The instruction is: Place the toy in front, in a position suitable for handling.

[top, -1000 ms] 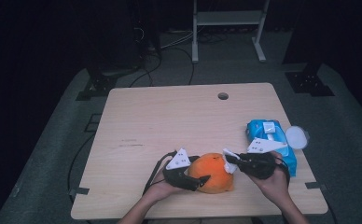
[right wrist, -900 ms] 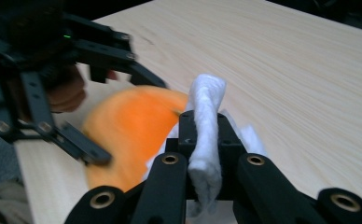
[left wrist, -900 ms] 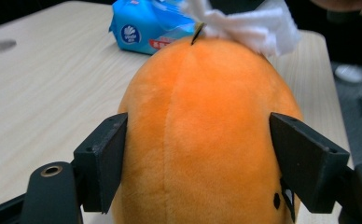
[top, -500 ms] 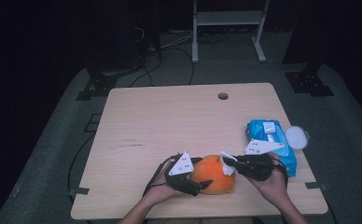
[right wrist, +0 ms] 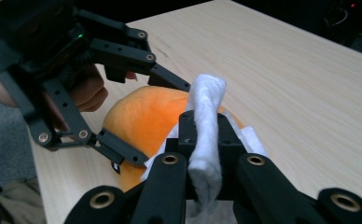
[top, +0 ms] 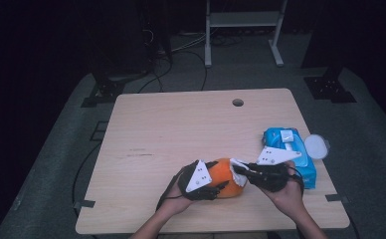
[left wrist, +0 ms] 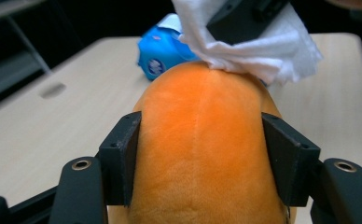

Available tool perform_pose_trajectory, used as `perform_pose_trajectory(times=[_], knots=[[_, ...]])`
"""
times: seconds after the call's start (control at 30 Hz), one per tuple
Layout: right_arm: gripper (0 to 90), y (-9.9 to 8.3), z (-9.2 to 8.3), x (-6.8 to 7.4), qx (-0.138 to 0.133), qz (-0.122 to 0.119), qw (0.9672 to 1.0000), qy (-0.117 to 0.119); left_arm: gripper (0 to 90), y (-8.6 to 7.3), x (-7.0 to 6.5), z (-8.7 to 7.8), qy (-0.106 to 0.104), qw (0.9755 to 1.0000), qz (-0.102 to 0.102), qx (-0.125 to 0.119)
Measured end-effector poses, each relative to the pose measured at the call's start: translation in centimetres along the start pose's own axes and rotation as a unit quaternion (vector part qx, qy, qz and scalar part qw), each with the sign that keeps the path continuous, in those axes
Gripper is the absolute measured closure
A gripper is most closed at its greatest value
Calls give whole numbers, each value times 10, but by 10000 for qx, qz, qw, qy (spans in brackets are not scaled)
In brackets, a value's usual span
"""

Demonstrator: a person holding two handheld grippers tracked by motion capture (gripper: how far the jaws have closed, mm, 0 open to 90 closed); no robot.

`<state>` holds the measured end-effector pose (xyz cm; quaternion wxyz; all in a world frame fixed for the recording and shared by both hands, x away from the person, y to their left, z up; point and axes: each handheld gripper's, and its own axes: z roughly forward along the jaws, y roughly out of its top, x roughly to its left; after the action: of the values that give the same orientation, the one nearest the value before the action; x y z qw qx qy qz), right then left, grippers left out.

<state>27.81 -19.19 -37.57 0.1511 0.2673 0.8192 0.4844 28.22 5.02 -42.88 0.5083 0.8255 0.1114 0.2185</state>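
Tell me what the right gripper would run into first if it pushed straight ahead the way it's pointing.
Probably the orange plush toy: the right gripper, shut on a white wipe, points right at it, the wipe already touching it. Beyond sits the left gripper.

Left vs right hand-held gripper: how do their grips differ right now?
The left hand-held gripper clamps the wide orange plush, jaws spread on its two sides; they have just closed. The right hand-held gripper pinches a thin white wipe, jaws nearly together. The left steadies the plush; the right presses the wipe on its top. Both are shut on something.
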Motion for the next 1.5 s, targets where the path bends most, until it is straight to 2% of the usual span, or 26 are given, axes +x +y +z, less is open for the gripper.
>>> perform_pose_trajectory(times=[0.07, 0.1, 0.17, 0.23, 0.27, 0.3, 0.47, 0.57, 0.6, 0.63, 0.67, 0.8, 0.83, 0.9, 0.93, 1.07, 1.13, 1.17, 1.2, 1.23, 1.3, 1.33, 1.37, 1.47, 1.5], knots=[[841, -1, 0, -2, -13, 34, 10000, -43, 337, -4, 0, 1, -27, 10000, -19, 21], [841, -7, 3, -8, 115, 68, 9998, -161, 326, -10, 3, -1, -184, 9997, -172, -22], [841, -13, 6, -12, 203, 133, 9995, -186, 310, -12, 5, -3, -249, 9996, -157, 5], [841, -26, 6, -21, 266, 456, 9986, 82, 296, -15, 2, -4, -336, 9994, -83, -26], [841, -26, 6, -21, 266, 456, 9986, 82, 288, -15, 2, -4, -336, 9994, -83, -26], [841, -25, 3, -17, 333, 275, 9990, -66, 285, -14, 0, -4, -322, 9995, -65, 16], [841, -24, 2, -14, 331, 288, 9990, -106, 262, -14, -2, -3, -280, 9996, -29, 36], [840, -14, 6, -4, 163, 266, 9995, 96, 248, -16, -2, -1, -268, 9996, -78, 35], [840, -14, 6, -4, 163, 266, 9995, 96, 246, -16, -2, -1, -268, 9996, -78, 35], [840, -12, 9, -2, 203, 114, 9997, 95, 247, -17, 2, -3, -320, 9993, -163, 68], [840, -12, 9, -2, 203, 114, 9997, 95, 247, -17, 2, -3, -320, 9993, -163, 68], [841, -21, 6, -15, 296, 266, 9992, 5, 247, -20, 8, -5, -392, 9984, -405, 45], [840, -28, 2, -23, 342, 416, 9985, -74, 245, -20, 9, -4, -394, 9984, -391, 47], [841, -30, 1, -26, 365, 463, 9982, -114, 242, -19, 7, -4, -380, 9986, -363, 91], [841, -30, -2, -27, 285, 555, 9980, -95, 233, -17, 5, -2, -337, 9988, -321, 117], [840, -23, 0, -21, 225, 466, 9987, 3, 209, -17, 5, -3, -356, 9987, -338, 127], [841, -23, 5, -18, 295, 376, 9989, 36, 179, -17, 11, -5, -466, 9974, -535, 100], [841, -25, 5, -19, 340, 420, 9985, 78, 111, -16, 18, -7, -506, 9946, -906, 85], [841, -25, 5, -19, 340, 420, 9985, 78, 86, -16, 18, -7, -506, 9946, -906, 85], [841, -28, 4, -21, 367, 451, 9983, 92, 83, -18, 24, -7, -570, 9905, -1241, 146], [840, -29, 2, -23, 358, 520, 9979, 127, 153, -20, 24, -6, -643, 9903, -1223, 157], [840, -29, 2, -23, 358, 520, 9979, 127, 153, -21, 22, -5, -633, 9917, -1104, 191], [840, -26, 1, -21, 302, 522, 9981, 127, 202, -19, 18, -5, -613, 9937, -914, 221], [841, -17, -1, -17, 39, 528, 9983, 248, 230, -14, 9, -6, -637, 9969, -404, 203], [841, -17, -1, -17, 39, 528, 9983, 248, 232, -14, 9, -6, -637, 9969, -404, 203]])
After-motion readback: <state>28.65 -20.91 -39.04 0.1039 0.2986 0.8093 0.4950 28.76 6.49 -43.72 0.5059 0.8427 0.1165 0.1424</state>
